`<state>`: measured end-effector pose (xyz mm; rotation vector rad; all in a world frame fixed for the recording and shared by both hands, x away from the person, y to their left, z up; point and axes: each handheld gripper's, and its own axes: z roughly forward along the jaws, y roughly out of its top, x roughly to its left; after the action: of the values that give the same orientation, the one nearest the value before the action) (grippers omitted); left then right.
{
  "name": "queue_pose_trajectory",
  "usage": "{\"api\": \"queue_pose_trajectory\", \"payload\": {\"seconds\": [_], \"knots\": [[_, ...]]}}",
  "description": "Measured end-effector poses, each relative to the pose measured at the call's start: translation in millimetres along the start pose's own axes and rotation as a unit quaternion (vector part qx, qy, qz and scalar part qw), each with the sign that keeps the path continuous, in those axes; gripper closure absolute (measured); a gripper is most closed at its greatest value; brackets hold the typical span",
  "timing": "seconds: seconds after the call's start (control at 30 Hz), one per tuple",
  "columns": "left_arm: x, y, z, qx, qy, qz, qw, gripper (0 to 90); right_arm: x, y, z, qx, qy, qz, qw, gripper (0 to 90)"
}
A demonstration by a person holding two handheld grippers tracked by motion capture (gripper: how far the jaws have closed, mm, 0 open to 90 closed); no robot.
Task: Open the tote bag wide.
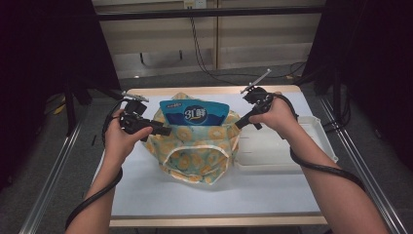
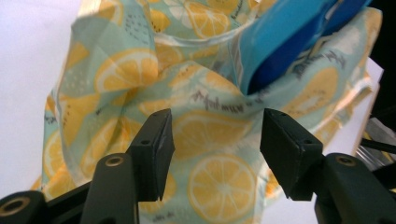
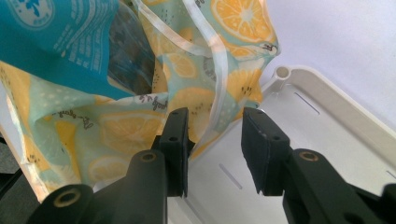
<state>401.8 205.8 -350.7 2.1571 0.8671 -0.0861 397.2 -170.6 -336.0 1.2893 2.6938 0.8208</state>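
Note:
A lemon-print cloth bag (image 1: pixel 199 151) lies in the middle of the white table, with a blue snack pouch (image 1: pixel 195 113) sticking out of its far opening. My left gripper (image 1: pixel 165 130) is at the bag's left side; in the left gripper view its jaws stand apart with the lemon cloth (image 2: pixel 215 135) just beyond them and the blue pouch (image 2: pixel 285 42) above. My right gripper (image 1: pixel 238 124) is at the bag's right corner. In the right gripper view a fold of the bag's edge (image 3: pixel 208 116) hangs in the gap between the parted jaws, not pinched.
A shallow white tray (image 1: pixel 316 134) sits right of the bag, its near corner (image 3: pixel 327 140) under the right gripper. Cables trail from both grippers along the forearms. Metal rails run along both sides of the table, and dark curtains stand at both sides.

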Motion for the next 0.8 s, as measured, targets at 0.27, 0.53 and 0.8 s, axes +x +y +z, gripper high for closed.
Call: {"api": "queue_pose_trajectory", "payload": {"seconds": [0.27,0.53,0.8], "knots": [[-0.1,-2.0,5.0,-0.011,-0.039,0.018,0.9990,84.9,1.8,3.3,6.0,-0.001,0.005,-0.001,1.0000,62.9],[-1.5,-8.6,1.6,-0.006,-0.036,0.014,0.9992,90.0,3.7,4.3,13.8,0.004,0.011,-0.001,0.9999,68.3],[-2.1,-23.6,2.3,0.006,-0.026,0.010,0.9996,90.0,6.0,5.2,19.6,0.012,0.019,0.000,0.9997,83.9]]}}
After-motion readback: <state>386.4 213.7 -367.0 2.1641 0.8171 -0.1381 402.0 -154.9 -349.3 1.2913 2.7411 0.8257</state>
